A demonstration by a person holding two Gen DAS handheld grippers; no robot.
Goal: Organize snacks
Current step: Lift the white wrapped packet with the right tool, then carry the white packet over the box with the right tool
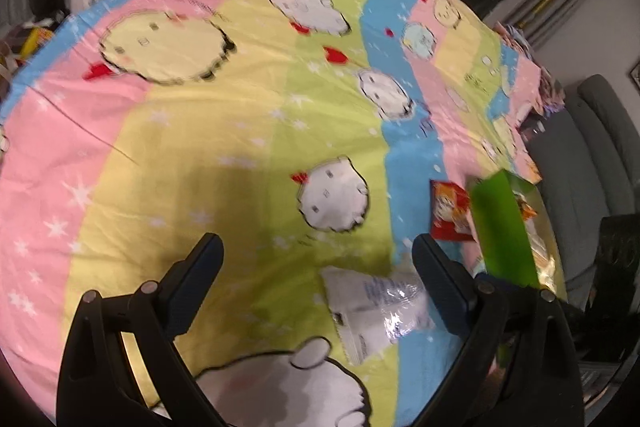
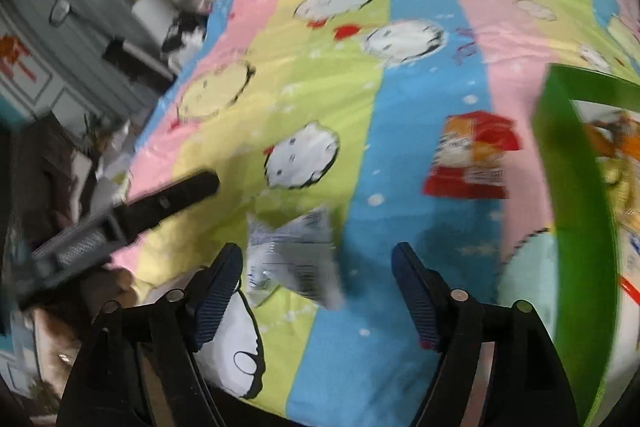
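Striped bedspread point(image 1: 224, 131); snack packets point(image 1: 448, 211), green box point(image 1: 502, 227).

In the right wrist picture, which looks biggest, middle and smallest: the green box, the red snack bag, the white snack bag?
1. Green box, clearly biggest, though it sits nearest the camera.
2. Red snack bag and white snack bag look about alike; blur prevents ranking them.

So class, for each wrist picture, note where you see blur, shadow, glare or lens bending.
Left wrist view: overall soft blur, a dark shadow on the bedspread ahead of the tongs, glare on the white packet, edges bent by the lens. Right wrist view: stronger blur, smearing the red packet and green box.
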